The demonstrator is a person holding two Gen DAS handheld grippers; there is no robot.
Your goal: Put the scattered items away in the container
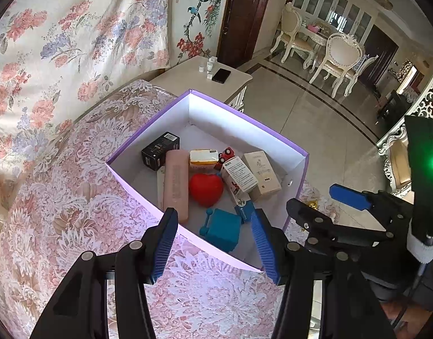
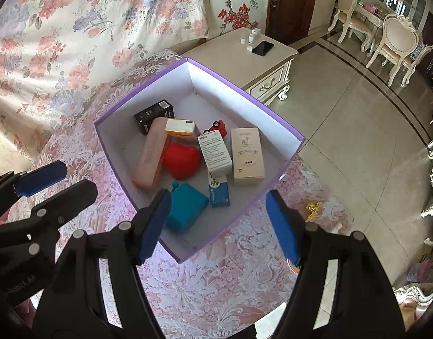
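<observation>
— What are we seeing from above the purple box?

— We are looking down into it as it is sitting on the lace-patterned cover. Our left gripper is hanging over the box's near rim with its blue pads spread and nothing between them. Our right gripper is hovering over the near corner, its jaws standing wider apart, also pinching nothing.

— And where are the items lying?

— Inside, on the box floor. The black carton is sitting toward the far-left wall, with the pink case leaning against it and running toward the near-left wall. The red heart is resting in the middle, touching the pink case. The yellow-and-white packet is lying just beyond the heart, and the red toy car is peeking out beside it.

— What about the right side?

— The white printed carton and the beige carton are lying side by side toward the right wall. The small blue carton is sticking out from under the white one, and the teal block is sitting near the near corner.

— Anything outside the box?

— We are noticing a small gold object on the cover near its right edge. A cream side table beyond the box is carrying a black phone.
</observation>
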